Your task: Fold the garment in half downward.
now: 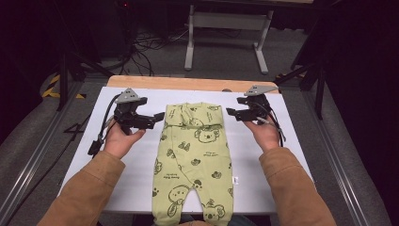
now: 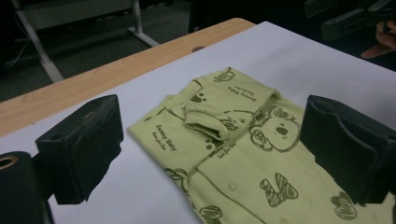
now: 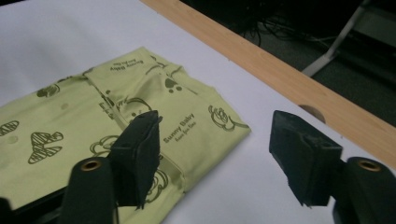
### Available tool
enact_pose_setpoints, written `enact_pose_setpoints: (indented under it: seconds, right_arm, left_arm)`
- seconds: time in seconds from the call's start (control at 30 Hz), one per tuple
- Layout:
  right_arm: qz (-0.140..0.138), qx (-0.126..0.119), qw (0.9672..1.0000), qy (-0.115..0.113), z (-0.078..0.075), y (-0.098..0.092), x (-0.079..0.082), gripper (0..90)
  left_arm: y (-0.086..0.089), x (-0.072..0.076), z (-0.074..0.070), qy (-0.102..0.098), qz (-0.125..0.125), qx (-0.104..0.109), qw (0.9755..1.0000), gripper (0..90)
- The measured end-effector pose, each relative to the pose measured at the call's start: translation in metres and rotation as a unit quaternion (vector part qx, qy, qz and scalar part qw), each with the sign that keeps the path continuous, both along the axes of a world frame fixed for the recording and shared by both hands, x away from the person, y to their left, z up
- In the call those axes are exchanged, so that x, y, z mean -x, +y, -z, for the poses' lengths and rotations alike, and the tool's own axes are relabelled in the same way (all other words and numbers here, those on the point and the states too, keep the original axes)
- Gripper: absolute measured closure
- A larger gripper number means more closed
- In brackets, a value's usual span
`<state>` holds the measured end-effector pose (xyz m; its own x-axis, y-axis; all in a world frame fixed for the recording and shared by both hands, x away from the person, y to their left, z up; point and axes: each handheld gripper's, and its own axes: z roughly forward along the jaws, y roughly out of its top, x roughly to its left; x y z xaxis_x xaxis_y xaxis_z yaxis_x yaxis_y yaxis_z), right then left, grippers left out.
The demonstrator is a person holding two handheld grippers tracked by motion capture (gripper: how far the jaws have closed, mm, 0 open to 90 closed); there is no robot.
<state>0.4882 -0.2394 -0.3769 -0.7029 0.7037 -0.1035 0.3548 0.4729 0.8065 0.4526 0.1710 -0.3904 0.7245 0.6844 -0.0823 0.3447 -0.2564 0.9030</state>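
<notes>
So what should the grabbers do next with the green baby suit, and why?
Probably fold it in half: bring both grippers down to the leg ends and lift them up to the collar. The baby suit lies flat on the white sheet with both sleeves already folded in across its chest, and the left gripper and right gripper hang open beside it, holding nothing.

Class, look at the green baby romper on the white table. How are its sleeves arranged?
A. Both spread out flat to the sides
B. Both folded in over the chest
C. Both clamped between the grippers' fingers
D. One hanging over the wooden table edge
B: the sleeves lie folded in across the chest of the romper, and both grippers, left and right, stand open beside it.
</notes>
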Motion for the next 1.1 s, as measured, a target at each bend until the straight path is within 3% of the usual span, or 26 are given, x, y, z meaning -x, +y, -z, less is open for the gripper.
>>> enact_pose_setpoints:
  seconds: [0.2,0.33,0.43,0.53,0.57,0.6,0.63,0.73,0.87,1.03,1.1]
  right_arm:
    - [0.032,0.001,0.9986,0.043,0.005,-0.003,-0.004,20.8]
    - [0.033,-0.012,0.9987,0.038,0.007,-0.003,-0.006,16.6]
    - [0.051,-0.019,0.9981,0.029,0.009,0.000,-0.009,16.1]
    - [0.063,-0.031,0.9968,0.038,0.011,0.002,-0.015,18.5]
    - [0.056,-0.039,0.9964,0.051,0.011,0.002,-0.017,13.5]
    - [0.027,-0.048,0.9960,0.070,0.011,0.002,-0.019,2.9]
    - [0.002,-0.050,0.9956,0.079,0.011,0.003,-0.021,3.8]
    - [0.017,-0.024,0.9979,0.057,0.012,0.009,-0.023,5.1]
    - [0.027,-0.033,0.9978,0.051,0.012,0.011,-0.028,5.8]
    - [0.019,-0.023,0.9986,0.044,0.013,0.014,-0.034,6.7]
    - [0.017,-0.007,0.9988,0.044,0.015,0.017,-0.037,8.2]
  left_arm:
    - [-0.009,-0.014,-0.002,0.009,-0.008,-0.027,0.9996,12.0]
    - [-0.010,-0.029,-0.002,0.021,-0.019,-0.028,0.9992,13.8]
    - [-0.008,-0.040,-0.001,0.033,-0.034,-0.026,0.9985,14.2]
    - [-0.008,-0.051,0.000,0.040,-0.038,-0.036,0.9978,13.9]
    - [-0.008,-0.054,0.000,0.044,-0.038,-0.038,0.9976,14.2]
    - [-0.009,-0.056,-0.001,0.048,-0.036,-0.036,0.9975,14.1]
    - [-0.010,-0.058,-0.001,0.047,-0.036,-0.038,0.9975,14.1]
    - [-0.013,-0.064,-0.004,0.044,-0.040,-0.045,0.9972,15.2]
    - [-0.016,-0.073,-0.005,0.046,-0.048,-0.052,0.9964,15.6]
    - [-0.017,-0.085,0.001,0.060,-0.055,-0.052,0.9953,17.7]
    - [-0.017,-0.089,0.004,0.064,-0.058,-0.051,0.9950,18.6]
